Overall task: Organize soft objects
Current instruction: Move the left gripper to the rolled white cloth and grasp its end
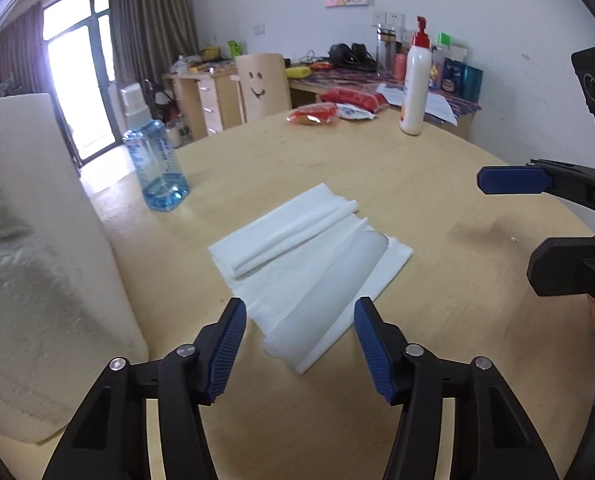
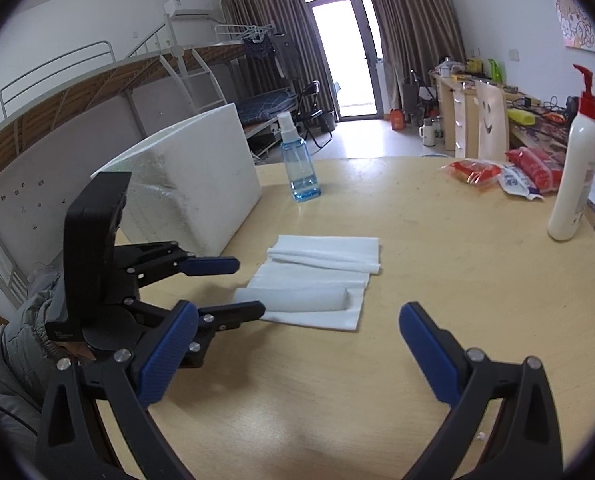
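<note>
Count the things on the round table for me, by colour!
White: 3, the white cloth, foam block, pump bottle
Blue: 1, the spray bottle
Red: 2 snack packets
White-and-blue: 1 packet
Total: 7

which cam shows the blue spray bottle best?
Right wrist: the blue spray bottle stands whole and sharp beside the white foam block. In the left wrist view, the bottle is larger but blurrier near the edge.
</note>
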A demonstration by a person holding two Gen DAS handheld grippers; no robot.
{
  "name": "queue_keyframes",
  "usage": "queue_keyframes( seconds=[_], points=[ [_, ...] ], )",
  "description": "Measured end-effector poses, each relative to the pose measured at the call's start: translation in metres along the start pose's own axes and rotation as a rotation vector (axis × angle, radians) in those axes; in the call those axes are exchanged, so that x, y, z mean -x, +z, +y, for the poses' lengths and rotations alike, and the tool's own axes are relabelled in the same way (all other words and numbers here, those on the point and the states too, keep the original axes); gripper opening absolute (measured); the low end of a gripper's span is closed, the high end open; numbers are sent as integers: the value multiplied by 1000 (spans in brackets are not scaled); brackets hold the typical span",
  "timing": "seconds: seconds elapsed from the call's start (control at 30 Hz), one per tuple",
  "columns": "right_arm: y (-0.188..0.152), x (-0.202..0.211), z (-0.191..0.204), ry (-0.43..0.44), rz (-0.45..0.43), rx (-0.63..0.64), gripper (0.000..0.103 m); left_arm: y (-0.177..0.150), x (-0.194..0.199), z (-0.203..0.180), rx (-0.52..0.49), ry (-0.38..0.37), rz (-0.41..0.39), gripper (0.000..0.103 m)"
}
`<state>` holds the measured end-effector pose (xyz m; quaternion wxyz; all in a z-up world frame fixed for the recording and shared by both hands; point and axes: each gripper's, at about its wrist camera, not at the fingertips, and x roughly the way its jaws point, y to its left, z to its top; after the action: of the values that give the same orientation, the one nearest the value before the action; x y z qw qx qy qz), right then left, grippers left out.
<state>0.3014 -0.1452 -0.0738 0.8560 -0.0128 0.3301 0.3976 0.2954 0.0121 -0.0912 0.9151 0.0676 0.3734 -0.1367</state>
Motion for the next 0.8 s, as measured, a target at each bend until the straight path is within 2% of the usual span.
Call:
queue_keyframes(
  seconds=[0.03, 0.1, 0.3, 0.37, 0.57, 0.63, 0.8],
  points=[
    [0, -1, -1, 3, 4, -2, 102, 1, -2, -1, -7, -7, 5, 48],
    [0, -2, -1, 6, 9, -5, 102, 2, -5, -1, -11, -21, 21, 42],
    [0, 0, -2, 8, 9, -5, 102, 2, -15, -1, -1, -61, 88, 39],
    [-1, 1, -1, 3, 11, 0, 102, 2, -14, -3, -13, -58, 91, 32],
    [1, 5, 3, -19, 2, 17, 102, -1, -9, -17, -79, -88, 88, 20],
    [1, 8, 4, -25, -3, 20, 102, -3, -6, -25, -90, -125, 96, 15],
    [-1, 16, 6, -55, -11, 28, 102, -7, 1, -42, -122, -216, 104, 13]
  ],
)
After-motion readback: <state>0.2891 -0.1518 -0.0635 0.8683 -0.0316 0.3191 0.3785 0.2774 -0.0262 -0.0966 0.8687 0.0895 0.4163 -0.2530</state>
